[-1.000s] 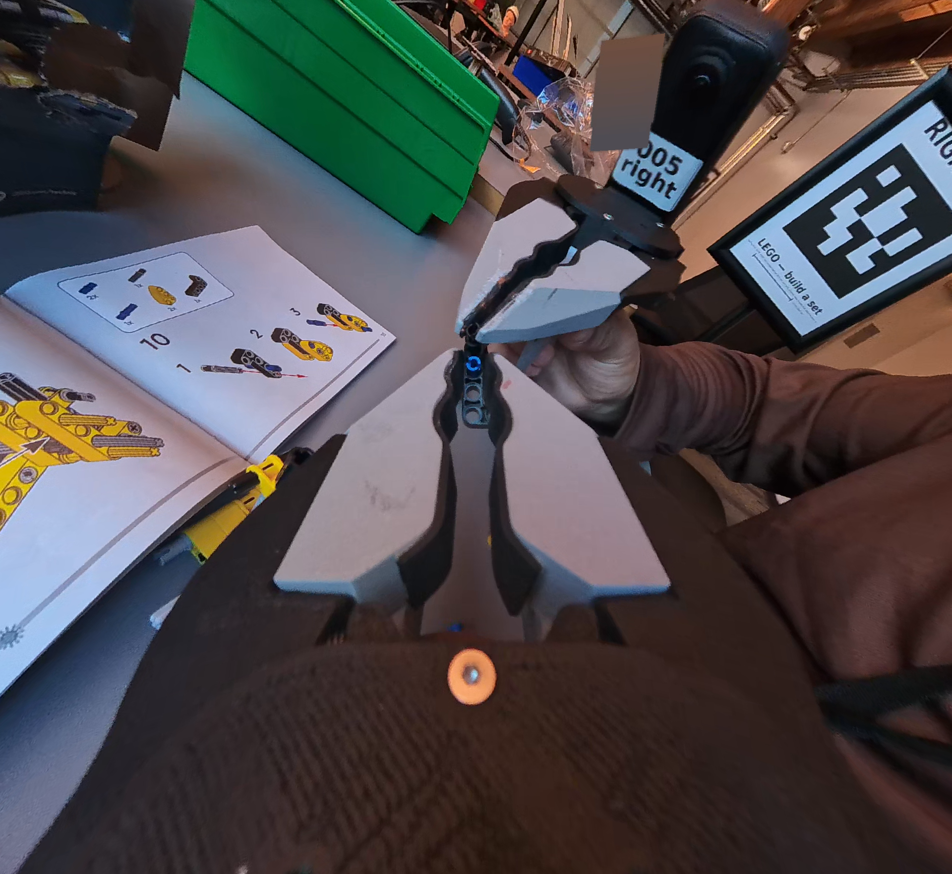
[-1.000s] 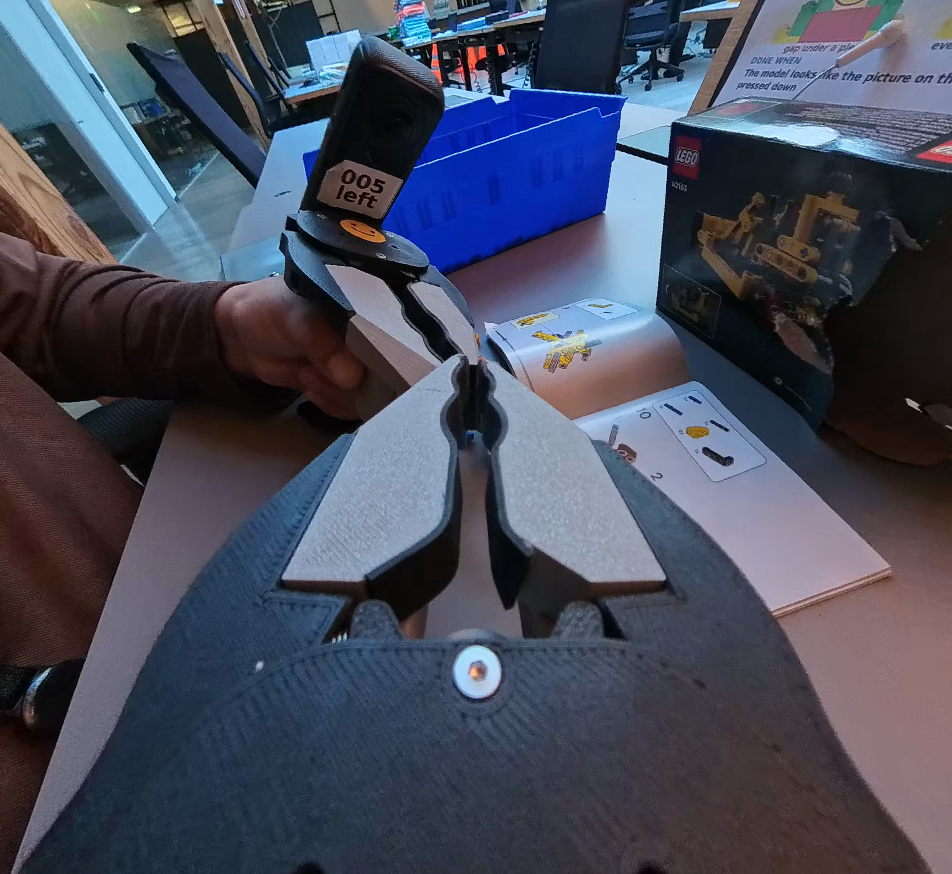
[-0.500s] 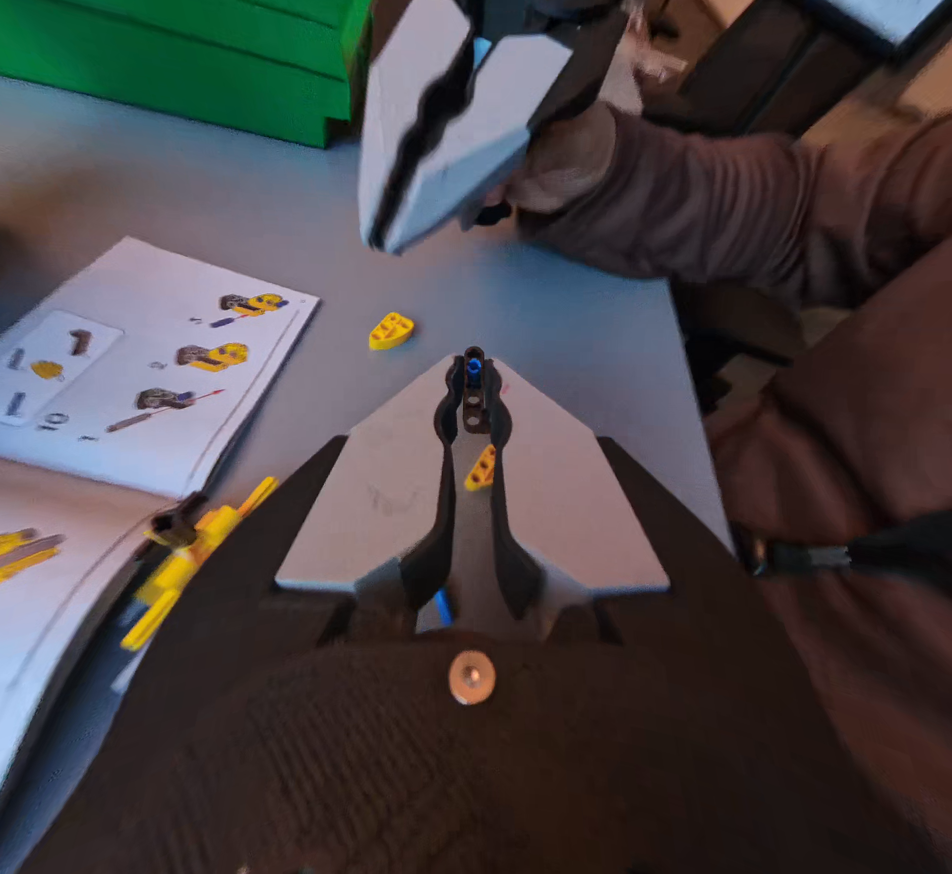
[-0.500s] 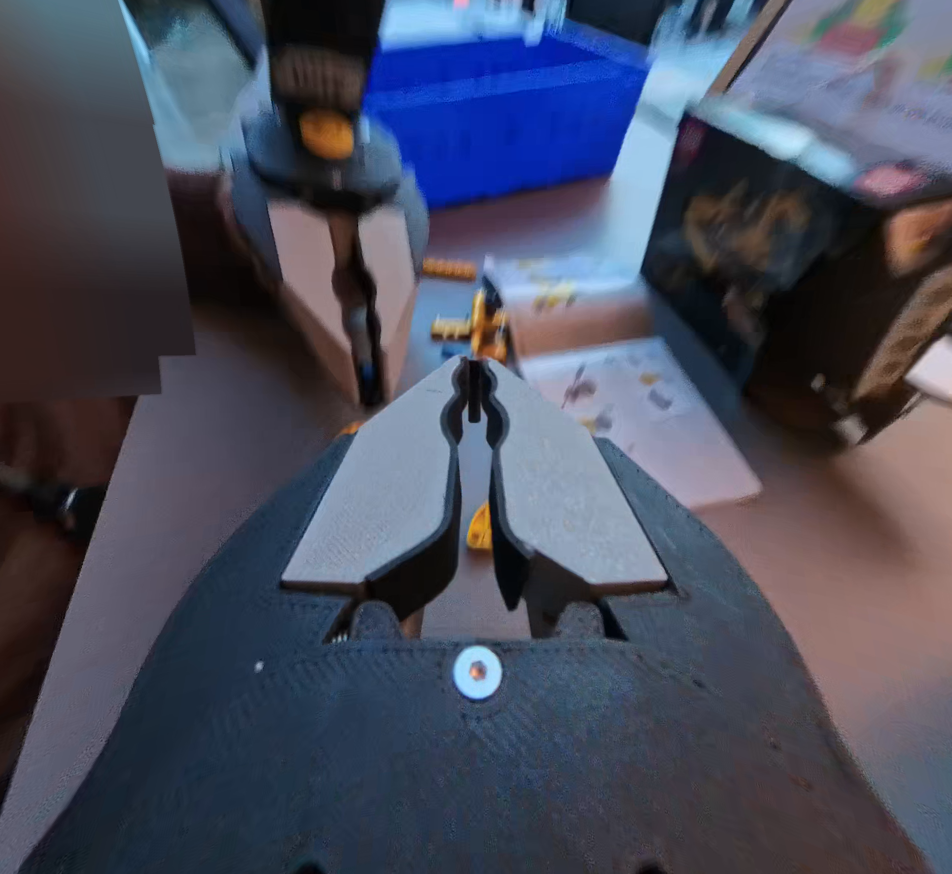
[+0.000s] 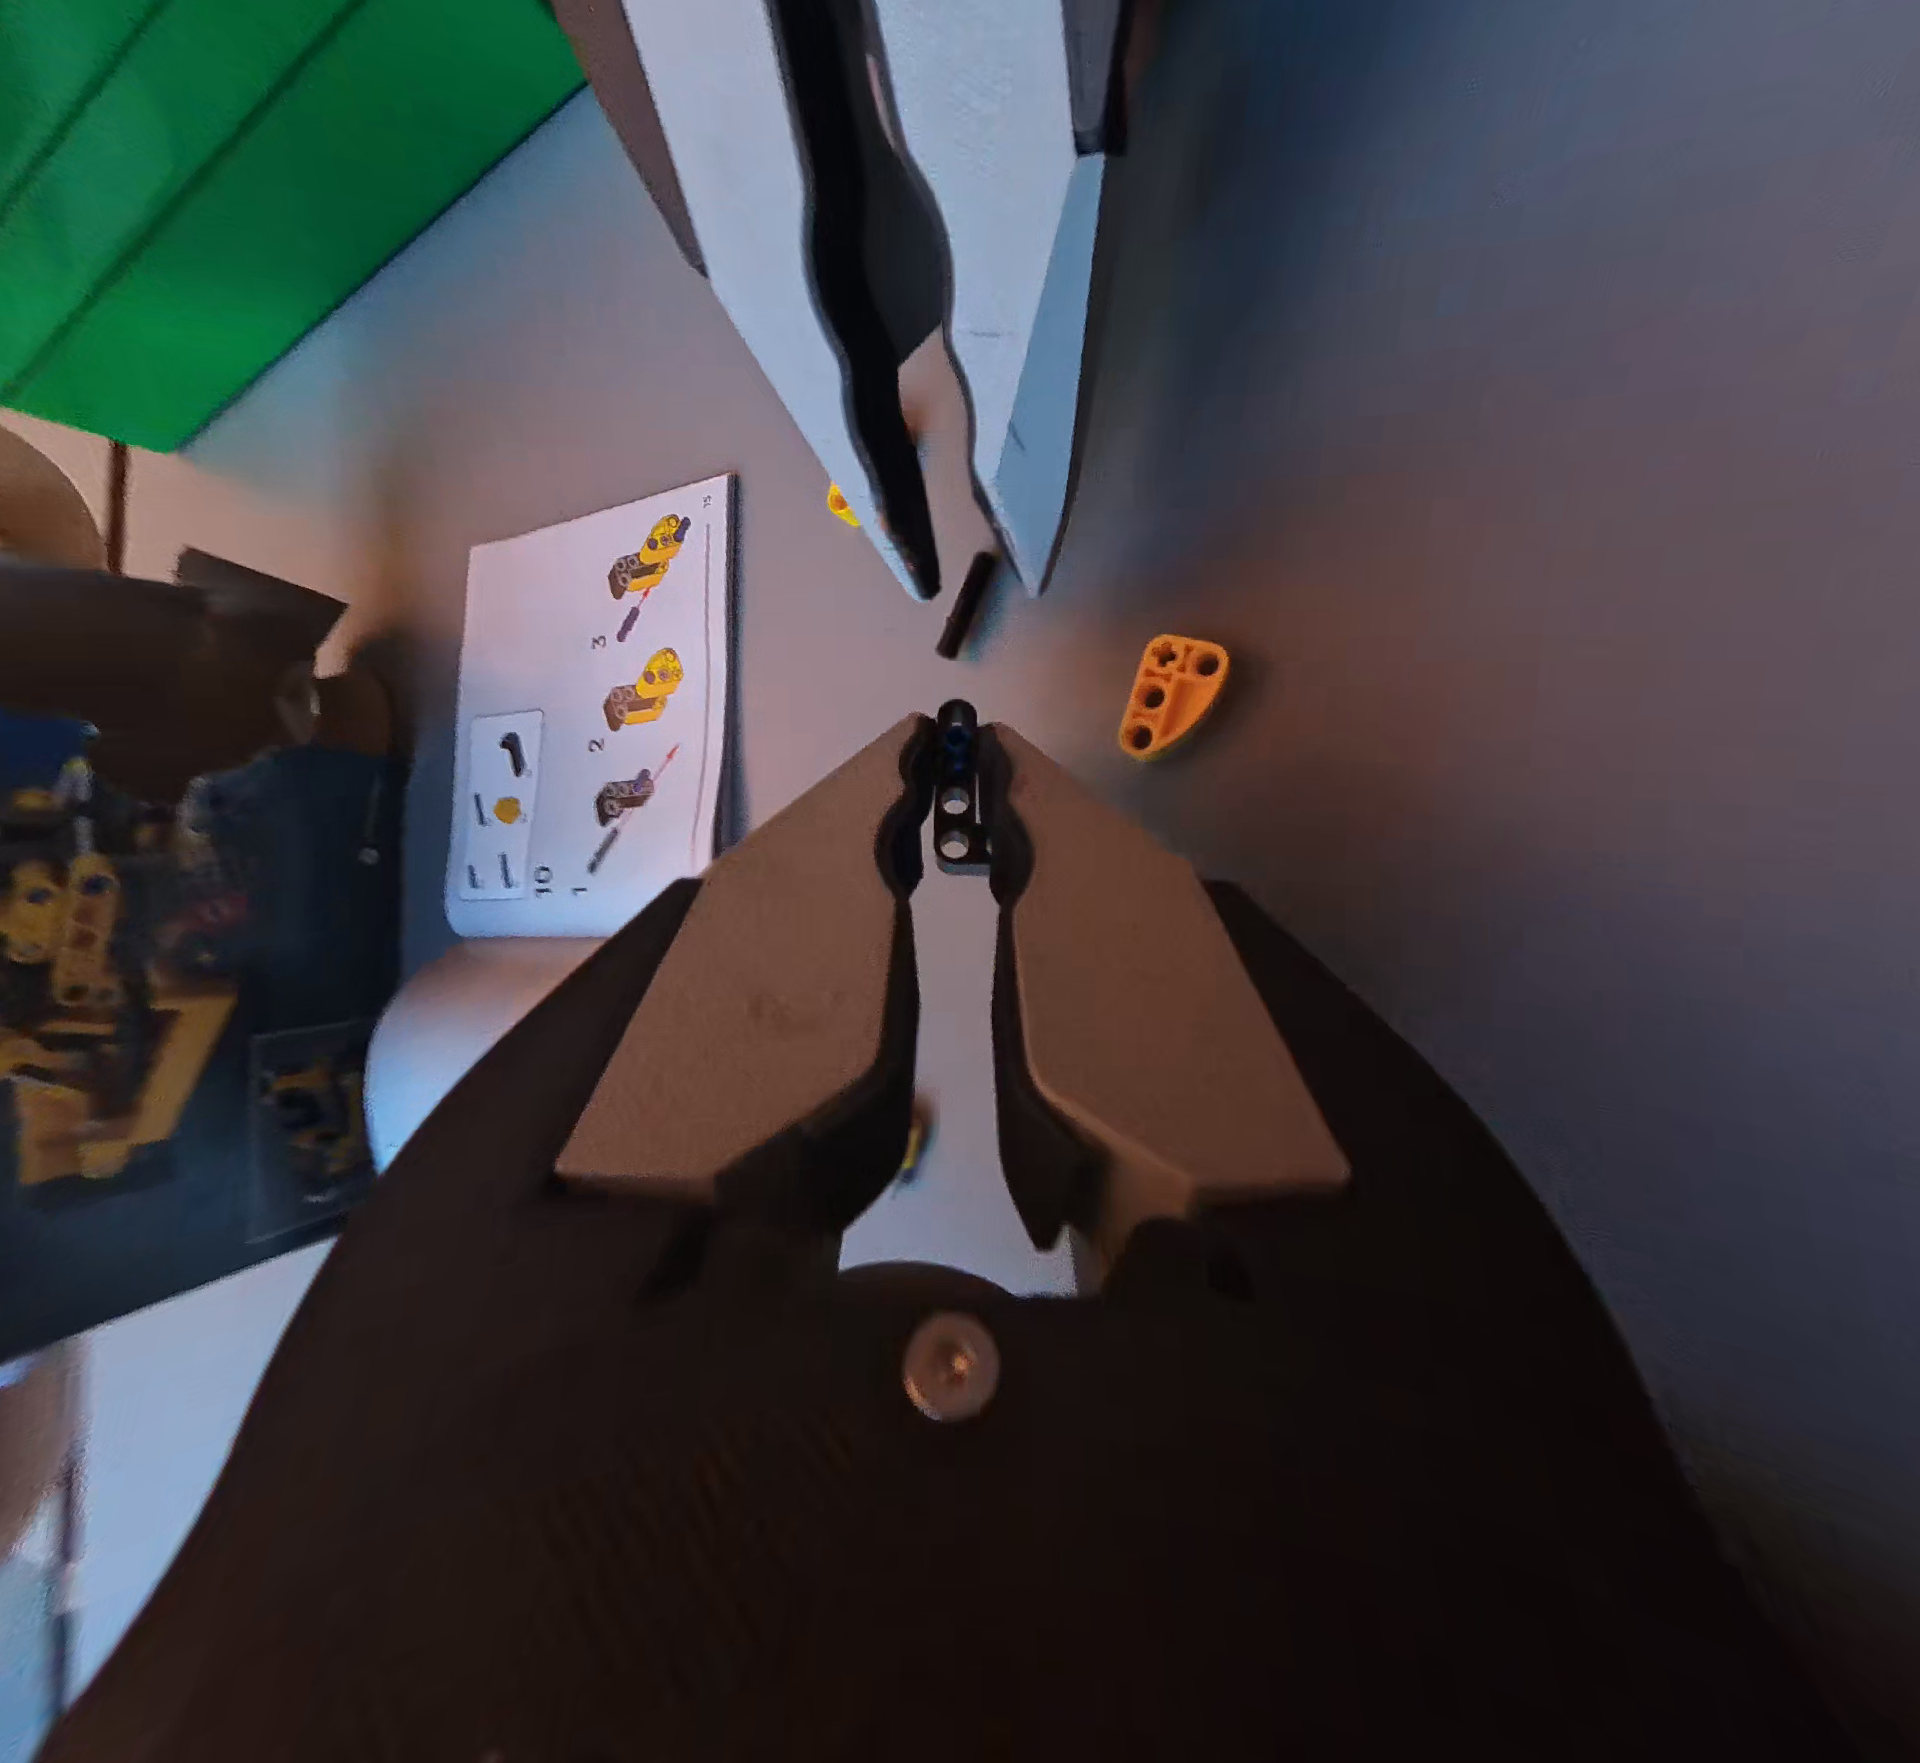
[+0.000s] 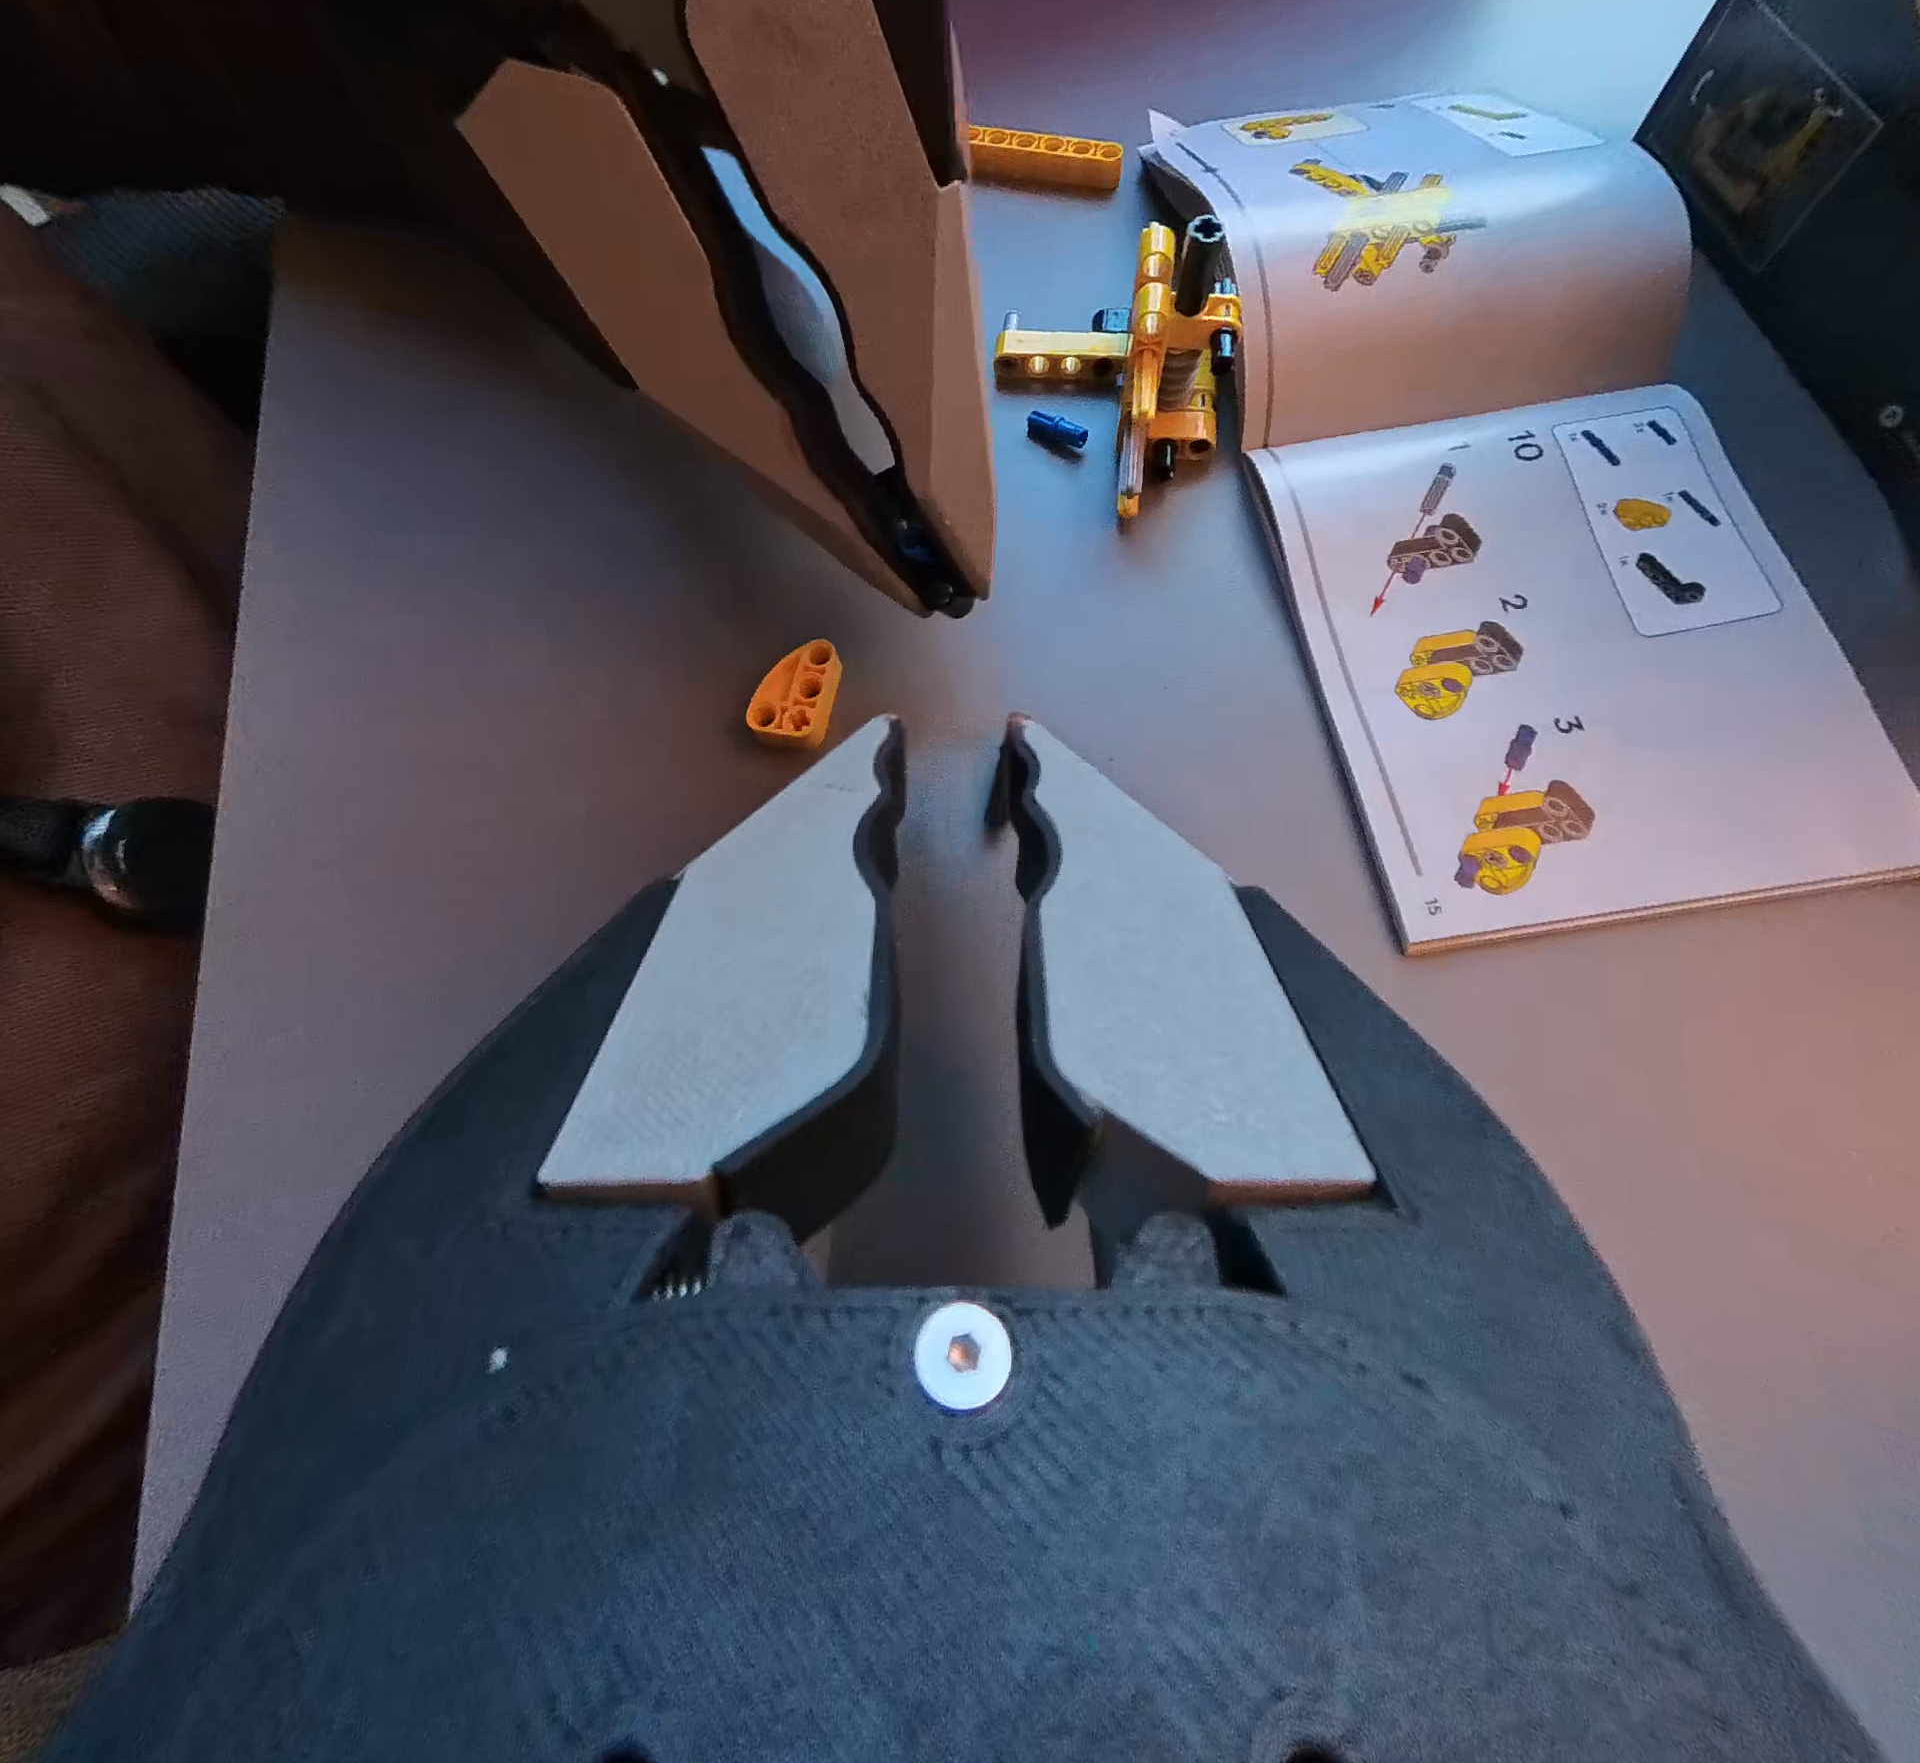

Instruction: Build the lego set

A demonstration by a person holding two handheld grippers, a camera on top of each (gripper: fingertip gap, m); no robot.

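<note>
My left gripper (image 5: 956, 734) is shut on a short black beam (image 5: 961, 818) with a blue pin at its tip, held just above the grey table. It shows in the right wrist view (image 6: 940, 591) pointing down. My right gripper (image 6: 954, 737) is open and empty, close over the table. A thin black axle (image 6: 997, 794) lies between its fingers, against the right one. In the left wrist view the axle (image 5: 961, 617) lies below the right gripper (image 5: 982, 586). A small yellow triangular piece (image 6: 795, 695) lies beside both grippers, also in the left wrist view (image 5: 1174, 695).
An open instruction booklet (image 6: 1558, 674) lies to the right. A yellow partial assembly (image 6: 1153, 352), a loose blue pin (image 6: 1058, 430) and a long yellow beam (image 6: 1044, 155) lie behind the left gripper. The set's dark box (image 6: 1808, 134) stands far right. A green bin (image 5: 208, 103) stands on the table. The grippers are tip to tip, or close to it.
Both grippers have tipped down from mid-air to just over the table. My right gripper has opened and let go of the black axle, which now lies on the table.
</note>
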